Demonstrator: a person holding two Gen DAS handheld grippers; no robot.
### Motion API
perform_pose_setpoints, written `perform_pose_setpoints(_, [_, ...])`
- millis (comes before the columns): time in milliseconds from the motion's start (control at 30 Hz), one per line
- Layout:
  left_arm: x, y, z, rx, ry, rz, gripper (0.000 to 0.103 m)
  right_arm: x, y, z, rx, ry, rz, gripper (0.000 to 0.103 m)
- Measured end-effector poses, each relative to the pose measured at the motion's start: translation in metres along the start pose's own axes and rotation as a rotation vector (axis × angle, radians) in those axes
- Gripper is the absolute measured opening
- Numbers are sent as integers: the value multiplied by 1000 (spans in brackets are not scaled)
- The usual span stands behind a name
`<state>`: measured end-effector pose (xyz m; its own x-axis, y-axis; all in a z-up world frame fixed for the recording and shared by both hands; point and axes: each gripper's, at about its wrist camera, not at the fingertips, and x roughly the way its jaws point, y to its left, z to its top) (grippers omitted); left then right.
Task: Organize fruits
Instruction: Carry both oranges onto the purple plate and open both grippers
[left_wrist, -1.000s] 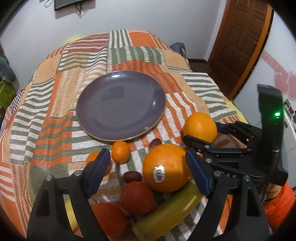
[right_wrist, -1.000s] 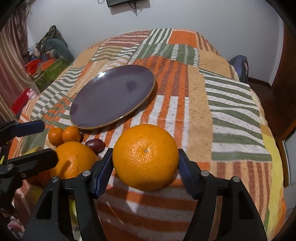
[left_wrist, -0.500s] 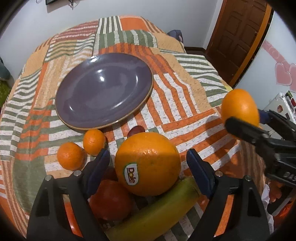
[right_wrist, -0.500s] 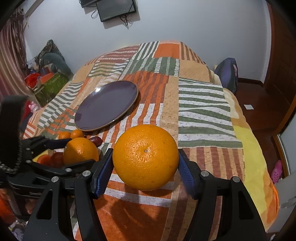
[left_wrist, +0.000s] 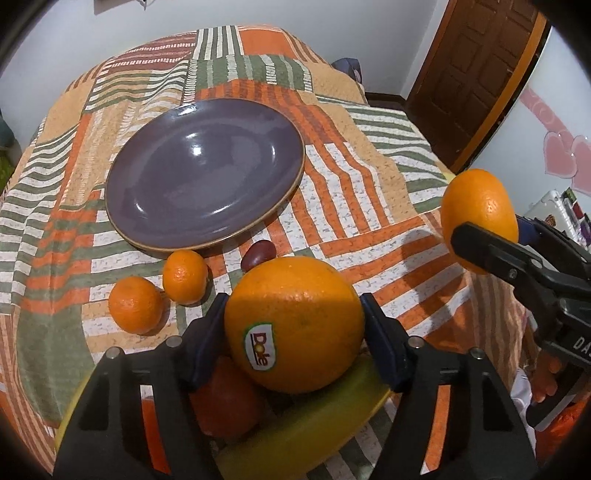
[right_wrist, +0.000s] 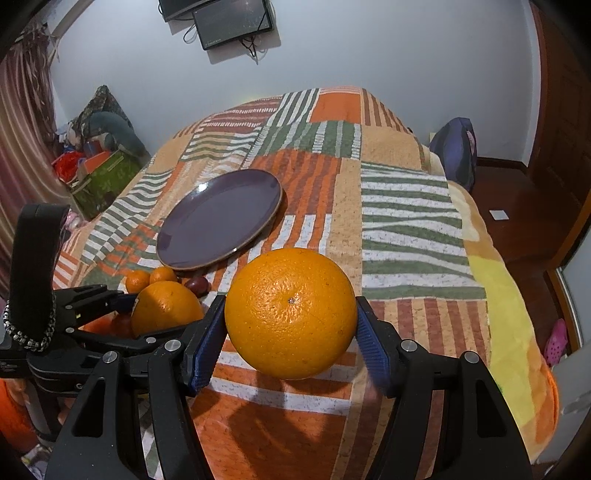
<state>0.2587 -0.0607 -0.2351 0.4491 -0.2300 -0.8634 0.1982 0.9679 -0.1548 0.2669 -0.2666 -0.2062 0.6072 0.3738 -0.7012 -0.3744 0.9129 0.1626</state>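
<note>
tongs each clamped on orange

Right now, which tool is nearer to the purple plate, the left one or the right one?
Left. The left tool, gripping the stickered orange, sits just short of the plate's near rim. The right tool, with its orange, hangs farther off to the right.

Left gripper closed onto the Dole orange, frame centre, and raised it. Right gripper lifted its orange higher above the bedspread.
</note>
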Motion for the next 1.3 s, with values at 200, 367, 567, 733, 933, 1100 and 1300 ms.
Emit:
perform_pose_setpoints(200, [-29, 2, 5, -3, -63, -8, 69, -8, 9, 10, -23, -36, -2, 63])
perform_pose_setpoints(367, [-61, 10, 14, -11, -148, 4, 69, -9, 24, 23, -64, -74, -1, 63])
perform_pose_setpoints(567, [-97, 28, 33, -23, -243, 43, 69, -8, 43, 44, -101, -125, 11, 63])
perform_pose_setpoints(733, [-110, 48, 52, -38, -282, 83, 69, -1, 55, 63, -129, -159, 17, 63])
perform_pose_setpoints(933, [-112, 70, 68, -50, -309, 131, 69, 14, 62, 87, -148, -190, 14, 63])
perform_pose_setpoints(1100, [-98, 88, 87, -65, -293, 153, 69, 30, 64, 101, -152, -187, 14, 63])
perform_pose_setpoints(1300, [-75, 105, 105, -71, -267, 165, 69, 56, 68, 111, -172, -162, 0, 63])
